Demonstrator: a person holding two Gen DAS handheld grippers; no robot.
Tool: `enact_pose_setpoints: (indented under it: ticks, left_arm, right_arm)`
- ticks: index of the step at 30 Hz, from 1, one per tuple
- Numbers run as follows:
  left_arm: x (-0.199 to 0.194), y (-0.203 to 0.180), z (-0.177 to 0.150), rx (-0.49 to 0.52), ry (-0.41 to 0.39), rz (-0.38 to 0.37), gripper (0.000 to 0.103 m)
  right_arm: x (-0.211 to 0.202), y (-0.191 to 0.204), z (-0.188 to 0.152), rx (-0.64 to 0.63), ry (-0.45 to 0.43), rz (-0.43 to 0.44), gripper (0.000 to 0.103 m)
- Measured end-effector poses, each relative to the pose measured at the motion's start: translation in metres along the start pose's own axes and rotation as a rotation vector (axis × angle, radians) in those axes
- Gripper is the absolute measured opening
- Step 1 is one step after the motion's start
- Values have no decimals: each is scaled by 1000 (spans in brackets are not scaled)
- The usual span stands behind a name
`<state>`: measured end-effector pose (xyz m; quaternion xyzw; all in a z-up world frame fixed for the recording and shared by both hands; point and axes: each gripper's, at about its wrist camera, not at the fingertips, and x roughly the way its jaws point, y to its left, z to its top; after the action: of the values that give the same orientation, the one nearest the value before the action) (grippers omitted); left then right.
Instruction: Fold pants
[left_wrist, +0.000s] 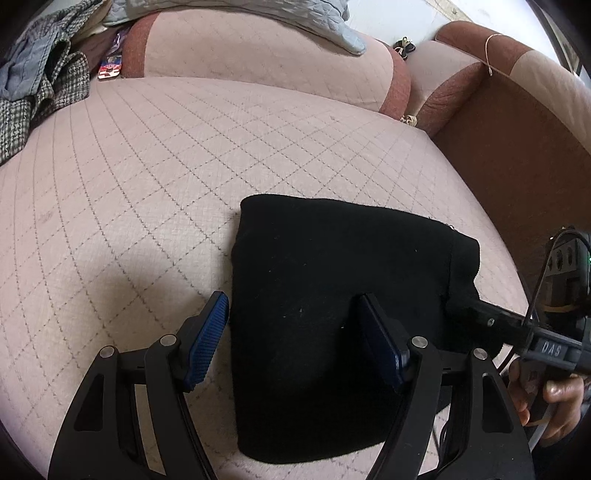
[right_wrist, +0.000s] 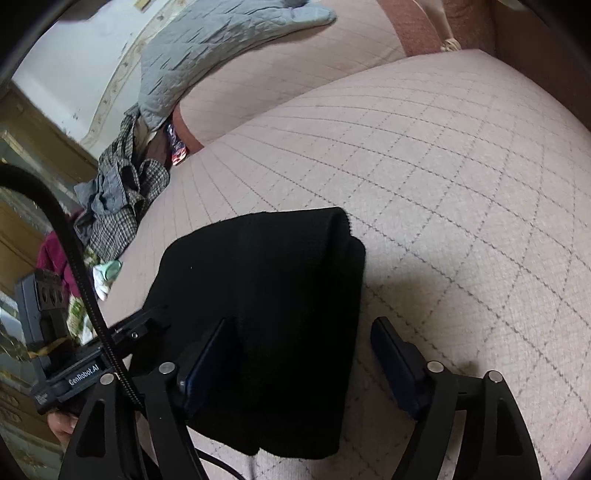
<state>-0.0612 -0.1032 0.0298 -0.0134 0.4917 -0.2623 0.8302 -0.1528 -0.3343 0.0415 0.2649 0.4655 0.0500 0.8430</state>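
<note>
The black pants (left_wrist: 332, 295) lie folded into a compact rectangle on the pink quilted sofa seat (left_wrist: 166, 166). They also show in the right wrist view (right_wrist: 266, 306). My left gripper (left_wrist: 291, 317) is open, its jaws straddling the pants' left edge, blue pads (left_wrist: 208, 339) showing, holding nothing. My right gripper (right_wrist: 303, 350) is open over the pants' right edge, one finger over the cloth, the other over the seat. The right gripper also shows in the left wrist view (left_wrist: 509, 325) at the pants' right side. The left gripper shows in the right wrist view (right_wrist: 122, 339).
A pile of checked and grey clothes (left_wrist: 40, 81) lies at the seat's far left. A grey quilted cover (left_wrist: 258, 14) hangs over the backrest. A brown armrest (left_wrist: 517, 122) bounds the right side. More clothes (right_wrist: 110, 206) sit at the left.
</note>
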Motion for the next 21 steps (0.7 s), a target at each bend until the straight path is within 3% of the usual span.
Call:
enact_pose_setpoints:
  ticks: [5, 10, 15, 19, 21]
  left_arm:
    - [5, 5, -2, -19, -5, -22, 76]
    - [11, 17, -3, -109, 10, -107, 76]
    - [4, 5, -5, -54, -18, -76, 62]
    - [-9, -5, -3, -23, -40, -46, 45]
    - [-17, -10, -1, -14, -49, -32, 43]
  right_arm:
    - [7, 11, 2, -60, -5, -31, 79]
    - [9, 7, 0, -59, -11, -14, 79]
    - [1, 10, -5, -70, -39, 6, 46]
    - [-8, 19, -9, -118, -60, -4, 38]
    - [-15, 24, -9, -126, -77, 3, 36]
